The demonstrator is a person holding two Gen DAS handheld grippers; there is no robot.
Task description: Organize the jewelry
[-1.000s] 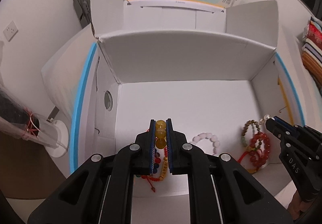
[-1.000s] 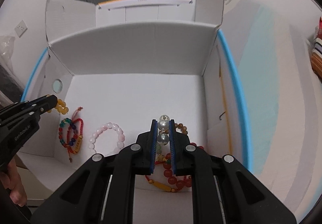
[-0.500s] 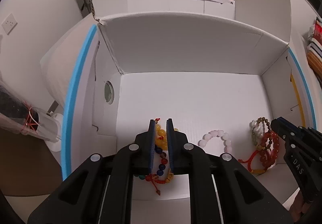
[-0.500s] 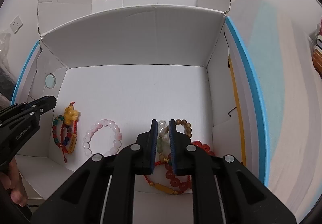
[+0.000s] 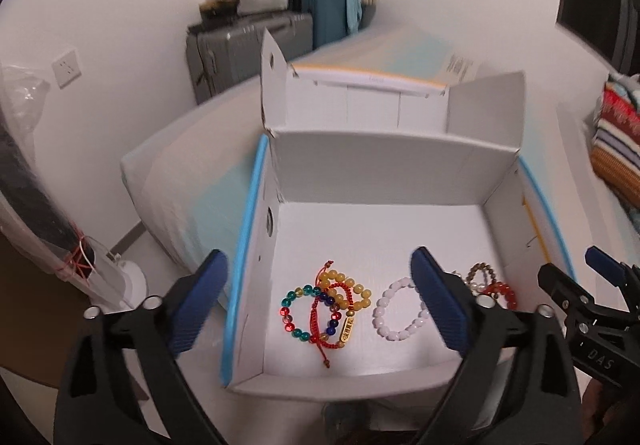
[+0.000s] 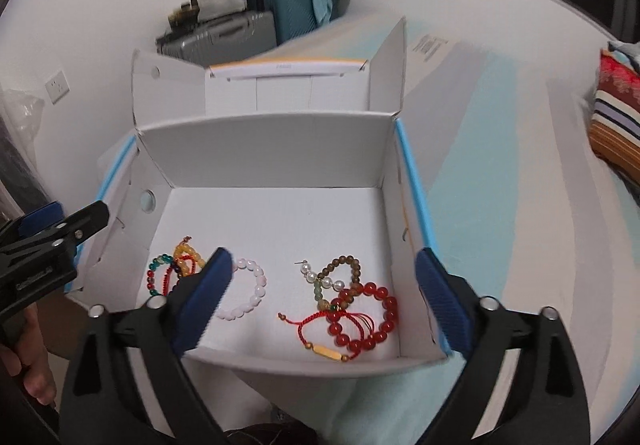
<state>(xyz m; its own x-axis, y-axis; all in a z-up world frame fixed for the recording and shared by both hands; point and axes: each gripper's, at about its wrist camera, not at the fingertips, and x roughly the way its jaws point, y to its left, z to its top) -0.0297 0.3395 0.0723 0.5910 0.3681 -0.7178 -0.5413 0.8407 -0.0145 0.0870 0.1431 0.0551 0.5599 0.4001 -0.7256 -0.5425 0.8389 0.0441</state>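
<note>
Right now you are holding both tools spread wide and gripping nothing: the left gripper is hanging over the near left part of the white box, and the right gripper is hanging over its near right part.

All the jewelry is lying on the box floor, close to the near wall. Directly below and ahead of your left tool, the colorful bead bracelet is tangling with a yellow bead bracelet and a red cord. Your right tool is nearer the other pile, where the big red bead bracelet is overlapping a brown bead bracelet, a pearl strand and a red cord with a gold bar.

Between the piles, the pale pink bracelet is lying apart as a flat oval, roughly midway between your tools.
</note>
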